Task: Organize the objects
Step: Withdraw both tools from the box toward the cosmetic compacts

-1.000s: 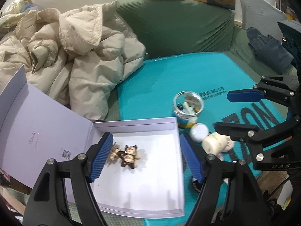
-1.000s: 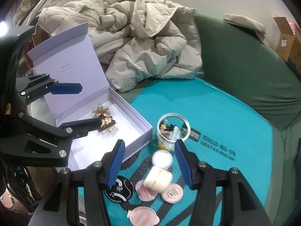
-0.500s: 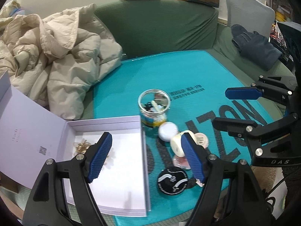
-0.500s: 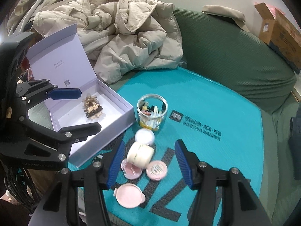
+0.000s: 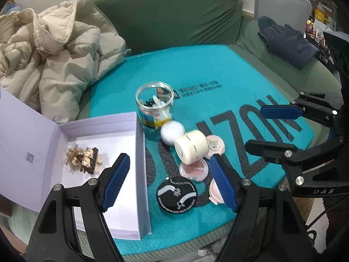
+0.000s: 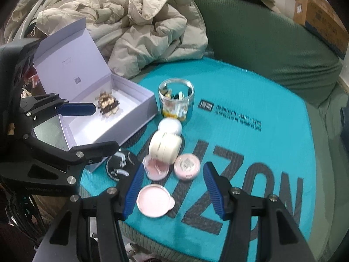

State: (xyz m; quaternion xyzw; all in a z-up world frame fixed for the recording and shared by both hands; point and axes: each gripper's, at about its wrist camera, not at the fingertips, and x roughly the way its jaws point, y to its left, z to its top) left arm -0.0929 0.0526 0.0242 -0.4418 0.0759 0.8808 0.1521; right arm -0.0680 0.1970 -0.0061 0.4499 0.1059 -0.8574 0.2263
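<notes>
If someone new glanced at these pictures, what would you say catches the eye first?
Probably the bright teal mat with its cluster of small cosmetic pots, the cream jar lying on its side among them, just in front of a clear jar full of small items. Left of them sits the open white box holding a brown hair clip, with a beige puffy coat heaped behind.

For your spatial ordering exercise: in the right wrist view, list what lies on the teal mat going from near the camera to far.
Open pink compact → pink round tin → cream jar on its side → white round lid → clear jar.
</notes>
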